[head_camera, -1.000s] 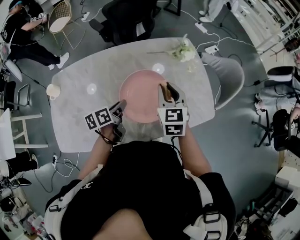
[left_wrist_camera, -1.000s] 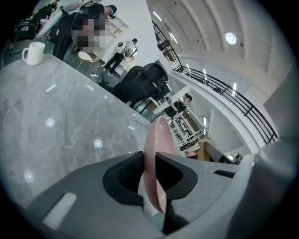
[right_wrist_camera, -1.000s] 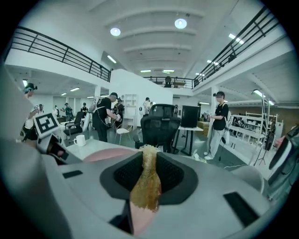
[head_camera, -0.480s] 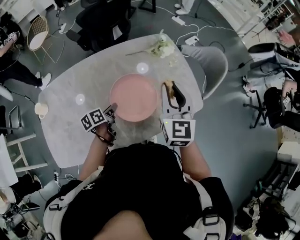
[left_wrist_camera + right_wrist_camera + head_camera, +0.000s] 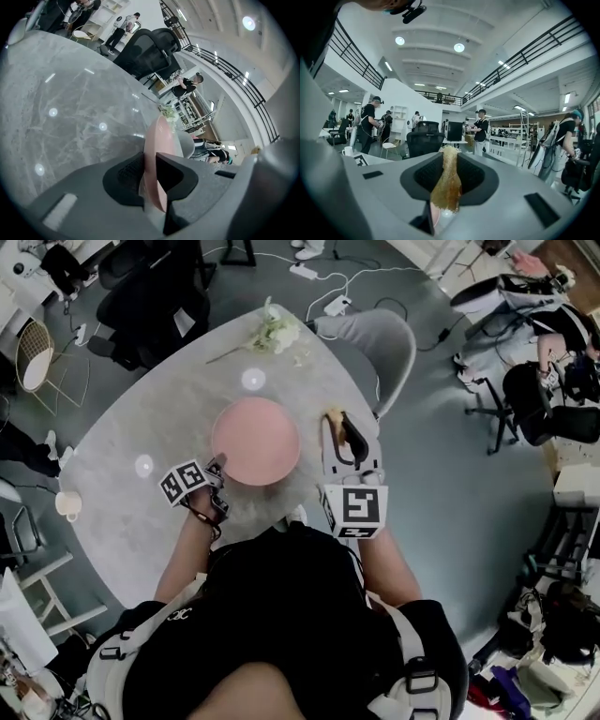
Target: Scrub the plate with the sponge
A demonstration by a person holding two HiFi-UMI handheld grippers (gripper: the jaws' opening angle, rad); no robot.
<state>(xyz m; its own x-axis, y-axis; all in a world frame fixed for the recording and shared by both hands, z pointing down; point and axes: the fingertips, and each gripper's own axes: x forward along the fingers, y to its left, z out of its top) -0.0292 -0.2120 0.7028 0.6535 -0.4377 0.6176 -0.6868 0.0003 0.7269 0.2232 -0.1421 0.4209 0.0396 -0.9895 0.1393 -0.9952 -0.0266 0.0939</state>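
A round pink plate (image 5: 255, 441) lies on the grey marble table (image 5: 141, 418). My left gripper (image 5: 217, 469) is shut on its near-left rim; in the left gripper view the pink plate edge (image 5: 153, 140) runs between the two dark pads of the left gripper (image 5: 151, 176). Off the plate's right side, apart from it, my right gripper (image 5: 339, 429) holds a yellow-brown sponge (image 5: 334, 418) above the table's right edge. The right gripper view shows that sponge (image 5: 447, 183) squeezed upright in the right gripper (image 5: 449, 180).
White flowers (image 5: 273, 333) lie at the table's far end. A pale cup (image 5: 67, 504) stands near the left edge. A grey chair (image 5: 380, 334) is tucked in at the far right. Office chairs, cables and people surround the table.
My right gripper has carried the sponge off the plate's right part to a spot beside it. The left gripper has kept its hold on the rim. The head camera has swung.
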